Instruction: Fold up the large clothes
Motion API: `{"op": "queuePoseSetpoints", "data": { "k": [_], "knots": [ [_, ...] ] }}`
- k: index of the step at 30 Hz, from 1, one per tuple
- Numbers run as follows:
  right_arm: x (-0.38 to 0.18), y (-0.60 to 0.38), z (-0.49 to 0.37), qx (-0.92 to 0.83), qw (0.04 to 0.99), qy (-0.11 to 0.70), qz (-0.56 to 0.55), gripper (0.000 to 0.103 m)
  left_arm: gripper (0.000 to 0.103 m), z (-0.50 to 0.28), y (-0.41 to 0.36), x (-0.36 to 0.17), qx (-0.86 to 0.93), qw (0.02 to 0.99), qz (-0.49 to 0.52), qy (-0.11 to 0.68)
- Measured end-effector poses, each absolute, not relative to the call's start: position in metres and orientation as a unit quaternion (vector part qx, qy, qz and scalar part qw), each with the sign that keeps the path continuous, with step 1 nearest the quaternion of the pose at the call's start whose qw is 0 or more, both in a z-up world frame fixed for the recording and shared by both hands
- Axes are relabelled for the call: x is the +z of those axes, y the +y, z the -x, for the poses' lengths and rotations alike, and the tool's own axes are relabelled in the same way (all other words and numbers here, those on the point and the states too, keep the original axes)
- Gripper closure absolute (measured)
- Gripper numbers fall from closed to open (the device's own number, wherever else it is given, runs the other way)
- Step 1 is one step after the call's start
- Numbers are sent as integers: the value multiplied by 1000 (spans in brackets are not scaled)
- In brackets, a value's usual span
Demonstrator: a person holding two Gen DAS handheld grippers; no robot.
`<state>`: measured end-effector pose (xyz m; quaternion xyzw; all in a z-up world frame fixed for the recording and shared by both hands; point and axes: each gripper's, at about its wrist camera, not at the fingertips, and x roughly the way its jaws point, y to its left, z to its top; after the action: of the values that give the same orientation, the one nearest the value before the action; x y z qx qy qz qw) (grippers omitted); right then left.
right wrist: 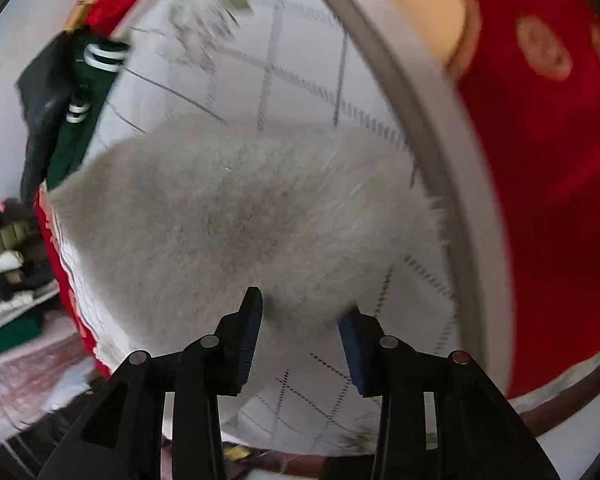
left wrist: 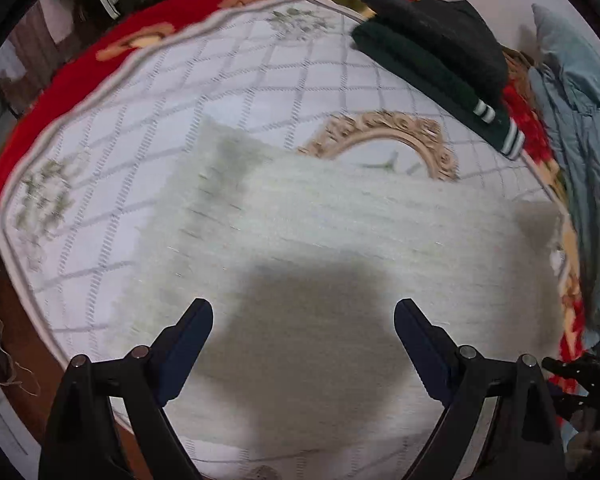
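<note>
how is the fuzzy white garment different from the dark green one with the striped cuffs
The white garment is pale and fuzzy; the green garment is dark, with white-striped cuffs. The white one lies spread across the middle of the quilt, below both sets of jaws; the green one is bundled with another dark garment at the quilt's edge. Both rest on the bed, and neither is being held.

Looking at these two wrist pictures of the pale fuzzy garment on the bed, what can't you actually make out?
- Pale garment: left wrist view, near edge hidden by the left gripper; motion blur hides any folds.
- Right gripper: right wrist view, blur leaves it unclear whether its pads touch the fabric.
- Dark green garment: folded in a pile, so its type is unreadable.
</note>
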<state>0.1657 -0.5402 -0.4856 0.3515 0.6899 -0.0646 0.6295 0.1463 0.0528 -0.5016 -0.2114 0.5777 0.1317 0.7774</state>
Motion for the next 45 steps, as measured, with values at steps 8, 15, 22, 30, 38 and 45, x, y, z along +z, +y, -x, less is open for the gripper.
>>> {"op": "queuePoseSetpoints", "data": {
  "k": [8, 15, 22, 30, 38, 45],
  "knots": [
    [-425, -462, -248, 89, 695, 681, -214, 61, 10, -172, 34, -520, 154, 773, 221, 574],
    [-541, -382, -320, 95, 631, 759, -128, 66, 10, -152, 82, -524, 220, 757, 228, 571],
    [-510, -380, -320, 88, 638, 752, -141, 65, 10, -148, 149, -513, 266, 755, 267, 537],
    [-449, -383, -306, 125, 652, 728, -172, 64, 71, -204, 170, -579, 225, 743, 251, 578],
    [-465, -331, -303, 170, 621, 758, -107, 64, 92, -172, 184, -566, 233, 751, 295, 543],
    [-534, -285, -311, 114, 588, 801, -20, 64, 85, -174, 186, -578, 228, 745, 272, 565]
  ]
}}
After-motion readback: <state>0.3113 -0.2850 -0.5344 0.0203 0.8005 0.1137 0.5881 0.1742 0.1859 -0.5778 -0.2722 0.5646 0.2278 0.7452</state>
